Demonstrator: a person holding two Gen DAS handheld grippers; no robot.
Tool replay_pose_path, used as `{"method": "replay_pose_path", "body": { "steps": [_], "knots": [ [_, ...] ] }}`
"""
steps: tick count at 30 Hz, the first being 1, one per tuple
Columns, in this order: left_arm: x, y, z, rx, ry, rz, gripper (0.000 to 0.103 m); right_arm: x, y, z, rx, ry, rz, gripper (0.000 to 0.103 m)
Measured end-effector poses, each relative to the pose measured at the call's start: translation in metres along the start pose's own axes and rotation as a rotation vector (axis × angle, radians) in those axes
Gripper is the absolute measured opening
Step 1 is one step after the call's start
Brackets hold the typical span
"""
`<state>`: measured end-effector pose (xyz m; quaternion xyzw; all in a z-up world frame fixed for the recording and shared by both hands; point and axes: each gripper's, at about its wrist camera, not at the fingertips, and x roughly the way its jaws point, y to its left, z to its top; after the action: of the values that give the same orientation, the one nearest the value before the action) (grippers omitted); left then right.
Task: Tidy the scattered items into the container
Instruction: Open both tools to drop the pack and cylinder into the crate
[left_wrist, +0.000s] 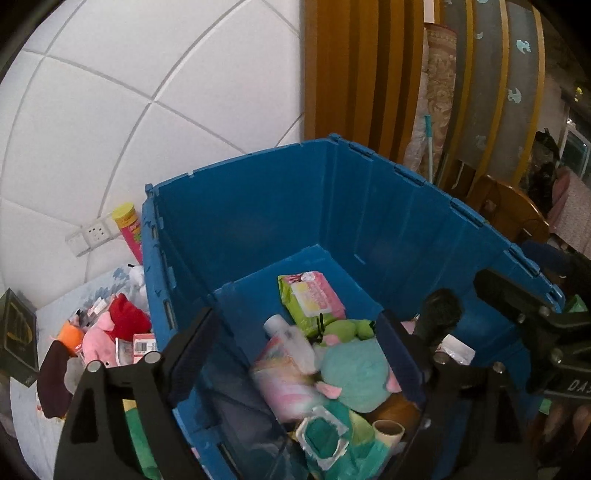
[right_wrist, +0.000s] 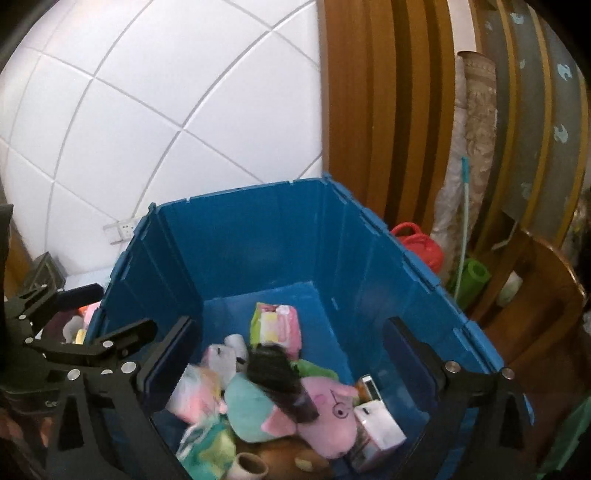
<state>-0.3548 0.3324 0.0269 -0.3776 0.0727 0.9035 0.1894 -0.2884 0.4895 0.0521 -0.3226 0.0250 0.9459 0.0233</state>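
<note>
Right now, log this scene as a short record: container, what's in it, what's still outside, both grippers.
container: blue crate, open top
inside: teal plush, pink plush, wipes pack, white bottle, cardboard tube, black blurred object on the pile
outside, left of crate: red plush, pink toy, snack can
left gripper: open, empty, over the crate
right gripper: open, empty, over the crate

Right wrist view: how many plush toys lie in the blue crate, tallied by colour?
Teal plush: 1
Pink plush: 1
Green plush: 1, mostly hidden
Brown plush: 1, partly hidden
Total: 4
</note>
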Motion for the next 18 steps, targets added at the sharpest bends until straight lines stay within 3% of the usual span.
{"method": "replay_pose_path", "body": {
  "steps": [8, 18],
  "knots": [
    [-0.01, 0.012, -0.009, -0.021, -0.003, 0.01, 0.087, 0.003, -0.002, 0.001, 0.003, -0.002, 0.002, 0.103],
    [-0.037, 0.03, -0.027, -0.031, -0.033, 0.018, 0.087, -0.009, 0.024, -0.008, -0.011, -0.012, 0.006, 0.103]
  ]
}}
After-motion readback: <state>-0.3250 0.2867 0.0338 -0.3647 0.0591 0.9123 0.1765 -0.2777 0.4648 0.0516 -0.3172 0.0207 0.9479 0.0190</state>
